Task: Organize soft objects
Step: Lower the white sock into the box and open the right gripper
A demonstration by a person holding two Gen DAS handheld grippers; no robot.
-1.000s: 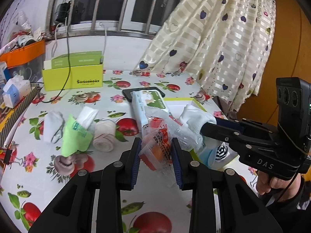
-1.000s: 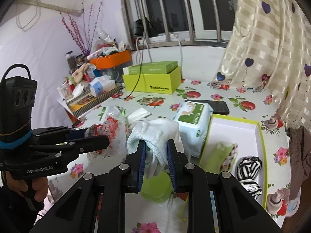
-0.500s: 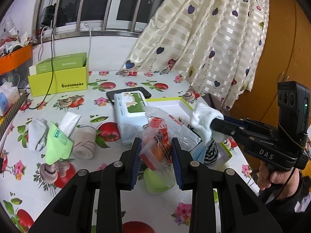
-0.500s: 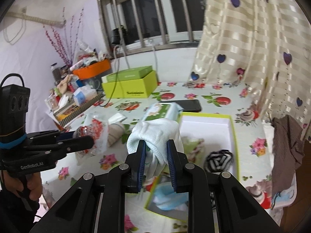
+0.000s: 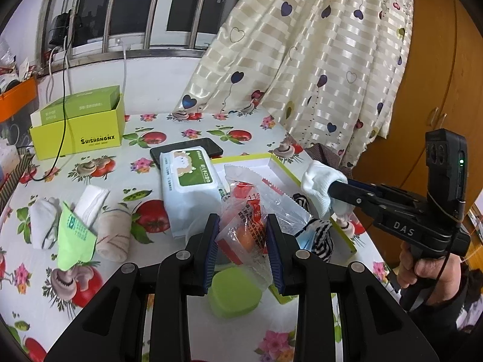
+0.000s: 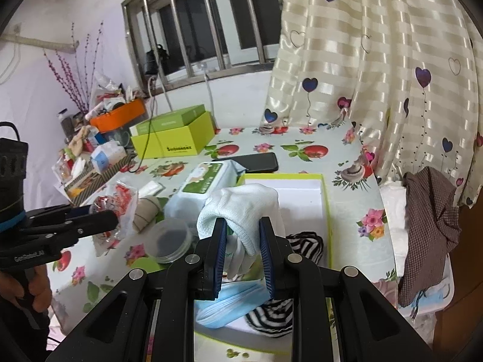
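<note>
both hands are drifting toward the lime tray [image 6: 326, 199]; right gripper [image 6: 243, 253] is pinching the white sock [image 6: 241, 205] over it, left gripper [image 5: 241, 246] is clamping the snack packet [image 5: 253, 211]. the dangling sock is risking snagging the rim.

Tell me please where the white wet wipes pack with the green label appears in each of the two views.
Left wrist view: the wet wipes pack lies at centre, just beyond the left tool, with its far end on the black phone.
Right wrist view: the pack sits left of centre, partly behind the white sock in the right tool.
Shared landmark: the yellow-green box at the back by the wall.
</note>
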